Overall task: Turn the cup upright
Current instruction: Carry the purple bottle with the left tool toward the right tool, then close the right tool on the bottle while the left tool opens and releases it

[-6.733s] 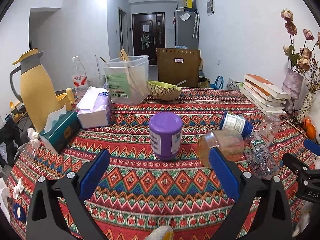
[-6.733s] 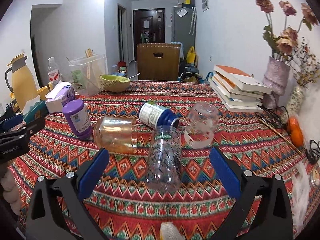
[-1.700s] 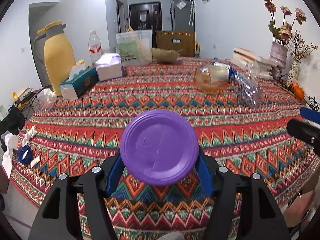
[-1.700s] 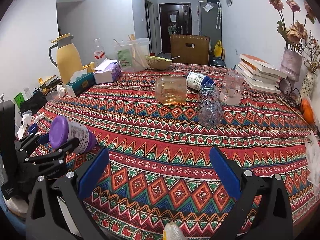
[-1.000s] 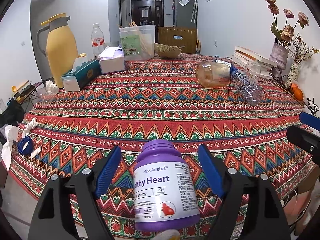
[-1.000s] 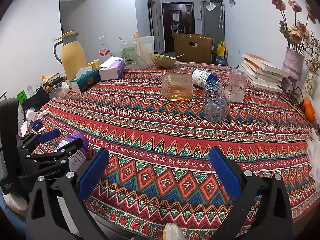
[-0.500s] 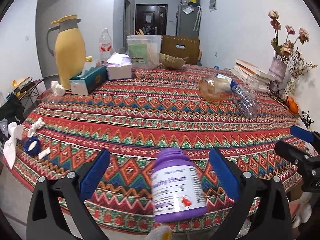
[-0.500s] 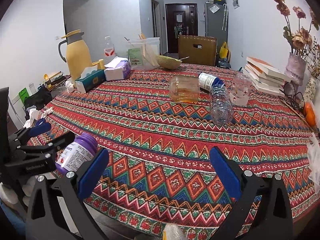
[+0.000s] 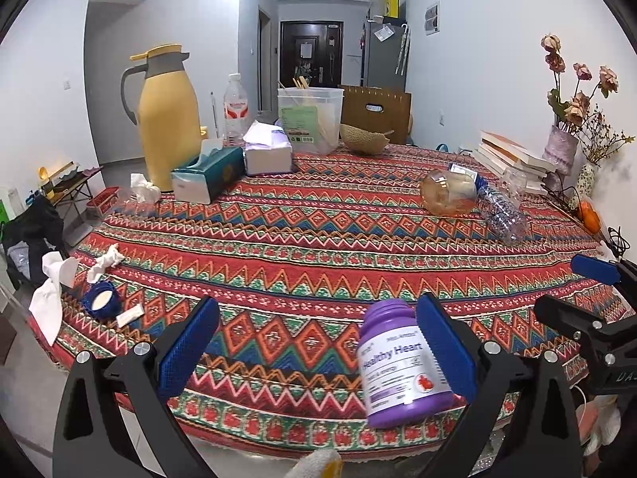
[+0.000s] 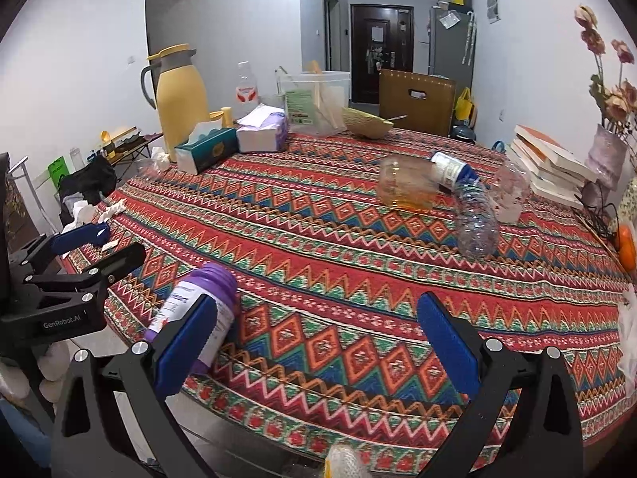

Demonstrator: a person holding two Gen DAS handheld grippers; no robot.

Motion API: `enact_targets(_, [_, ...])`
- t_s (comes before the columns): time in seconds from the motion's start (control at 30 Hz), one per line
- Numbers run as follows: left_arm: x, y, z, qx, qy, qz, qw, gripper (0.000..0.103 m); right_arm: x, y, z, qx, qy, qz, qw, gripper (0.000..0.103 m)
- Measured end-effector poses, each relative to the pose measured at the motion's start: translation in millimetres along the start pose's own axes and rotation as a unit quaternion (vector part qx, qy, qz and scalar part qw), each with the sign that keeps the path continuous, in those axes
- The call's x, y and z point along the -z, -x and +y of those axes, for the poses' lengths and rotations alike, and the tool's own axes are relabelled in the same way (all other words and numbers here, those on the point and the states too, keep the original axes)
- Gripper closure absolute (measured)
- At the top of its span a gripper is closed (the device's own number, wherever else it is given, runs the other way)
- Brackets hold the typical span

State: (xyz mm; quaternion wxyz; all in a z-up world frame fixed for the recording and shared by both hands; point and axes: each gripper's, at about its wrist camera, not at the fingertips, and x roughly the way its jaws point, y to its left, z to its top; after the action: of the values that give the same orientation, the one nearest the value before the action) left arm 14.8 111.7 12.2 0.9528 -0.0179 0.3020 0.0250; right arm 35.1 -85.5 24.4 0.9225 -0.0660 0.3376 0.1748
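Purple bottle (image 9: 402, 362) sitting at bench (image 9: 318, 239) near edge, leaning tilted, cap pointing up and away. Left gripper (image 9: 318, 354) gaping wide, right finger (image 9: 446, 350) overlapping bottle; contact unclear. Right gripper (image 10: 314, 346) hanging wide open, gripping nothing. Amber cup (image 10: 406, 189) lying sideways toward far right corner, beside clear bottle (image 10: 475, 219).

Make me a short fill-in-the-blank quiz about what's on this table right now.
The supplement bottle has a cap coloured ___.
The left gripper is ___, holding nothing.
The amber jar lies on its ___ beside a clear plastic bottle.
The tall jug is ___.
Missing words: purple; open; side; yellow.
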Motion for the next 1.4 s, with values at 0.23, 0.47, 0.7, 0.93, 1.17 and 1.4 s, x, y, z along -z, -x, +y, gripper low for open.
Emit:
enact_targets(0.23, [-0.2, 4.5, 19.8, 0.001, 0.002, -0.003, 1.0000, 0.007, -4.4, -11.5, 20.5, 0.005, 0.005, 0.019, 1.000, 0.006])
enact_targets(0.47, [-2.9, 8.8, 36.2, 0.004, -0.002, -0.012, 0.9999, 0.007, -10.6, -23.5, 38.4, 0.004, 0.004, 0.047, 0.999, 0.006])
enact_targets(0.7, [-4.3, 4.8, 52.2, 0.002, -0.011, -0.012, 0.9999, 0.007, -17.1, -35.1, 55.3, 0.000, 0.004, 0.075, 0.997, 0.006])
enact_targets(0.93, [-5.5, 0.1, 69.2, 0.000, -0.016, -0.014, 0.9998, 0.007, -20.7, -49.6, 67.2, -0.005, 0.001, 0.113, 0.994, 0.006])
enact_targets(1.17, [-4.1, -8.3, 78.8, 0.008, -0.030, -0.006, 0.9995, 0.007, -21.0, -74.7, 72.9, -0.022, -0.022, 0.174, 0.984, 0.006])
enact_targets(1.4, [-0.1, -17.4, 88.4, 0.031, -0.030, 0.009, 0.9990, 0.007, -21.8, -98.3, 73.8, -0.018, -0.038, 0.232, 0.972, 0.006])
